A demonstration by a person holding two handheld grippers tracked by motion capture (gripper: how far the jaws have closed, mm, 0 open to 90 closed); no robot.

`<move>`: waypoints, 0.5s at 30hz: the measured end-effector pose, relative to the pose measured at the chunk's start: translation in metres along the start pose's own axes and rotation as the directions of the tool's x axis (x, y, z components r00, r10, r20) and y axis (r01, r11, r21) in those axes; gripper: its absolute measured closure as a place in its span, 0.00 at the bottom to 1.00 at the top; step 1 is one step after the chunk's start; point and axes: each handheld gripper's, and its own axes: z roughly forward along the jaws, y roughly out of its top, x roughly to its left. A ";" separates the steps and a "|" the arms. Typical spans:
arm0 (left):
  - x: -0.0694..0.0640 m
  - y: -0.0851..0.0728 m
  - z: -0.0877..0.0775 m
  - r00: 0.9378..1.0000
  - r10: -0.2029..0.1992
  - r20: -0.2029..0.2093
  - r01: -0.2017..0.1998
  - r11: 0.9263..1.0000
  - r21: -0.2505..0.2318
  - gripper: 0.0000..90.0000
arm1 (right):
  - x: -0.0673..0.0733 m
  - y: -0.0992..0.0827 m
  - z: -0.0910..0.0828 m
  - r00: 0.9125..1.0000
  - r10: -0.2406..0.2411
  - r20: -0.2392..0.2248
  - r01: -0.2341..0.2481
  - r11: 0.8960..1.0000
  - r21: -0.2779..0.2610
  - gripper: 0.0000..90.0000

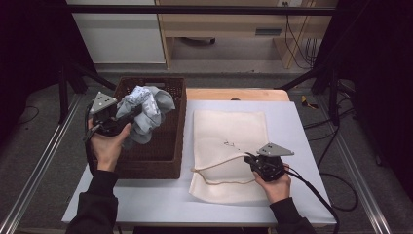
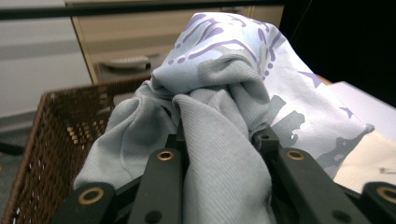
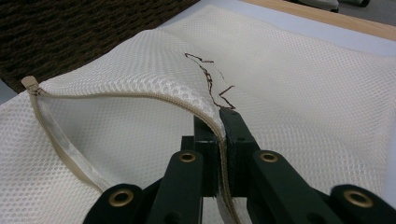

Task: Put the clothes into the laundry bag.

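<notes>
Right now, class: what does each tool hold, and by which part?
The left tool pinches a bunched fold of the grey garment above the basket. The right tool clamps the zippered upper edge of the mesh bag.

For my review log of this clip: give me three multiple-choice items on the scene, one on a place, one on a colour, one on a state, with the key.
1. Where is the bundle of clothing?
A. Held above the wicker basket
B. Flat on the mesh bag
C. On the floor

2. What colour is the mesh bag?
A. Black
B. Cream
C. Red

3. How is the bag's zipped edge?
A. Zipped fully shut
B. Lifted open by the right tongs
C. Folded under the basket

Key:
1 A, the left tongs grip the grey and patterned cloth over the basket.
2 B, the mesh looks off-white in the high view and the right gripper view.
3 B, the jaws pinch the edge and a gap shows beneath it.
</notes>
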 end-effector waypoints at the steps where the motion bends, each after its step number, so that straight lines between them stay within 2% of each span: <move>1: -0.002 0.003 -0.003 1.000 0.002 0.004 -0.002 1.000 -0.011 0.78 | 0.000 0.000 0.000 1.000 0.000 0.000 0.000 1.000 0.000 0.95; 6: -0.017 0.016 -0.021 0.999 0.025 0.027 -0.024 0.998 -0.061 0.78 | 0.000 0.000 0.000 1.000 0.000 0.000 0.000 1.000 0.000 0.95; 15: -0.049 0.030 -0.044 0.993 0.064 0.095 -0.055 0.993 -0.101 0.78 | -0.001 0.001 0.000 1.000 0.007 0.001 -0.007 1.000 -0.007 0.96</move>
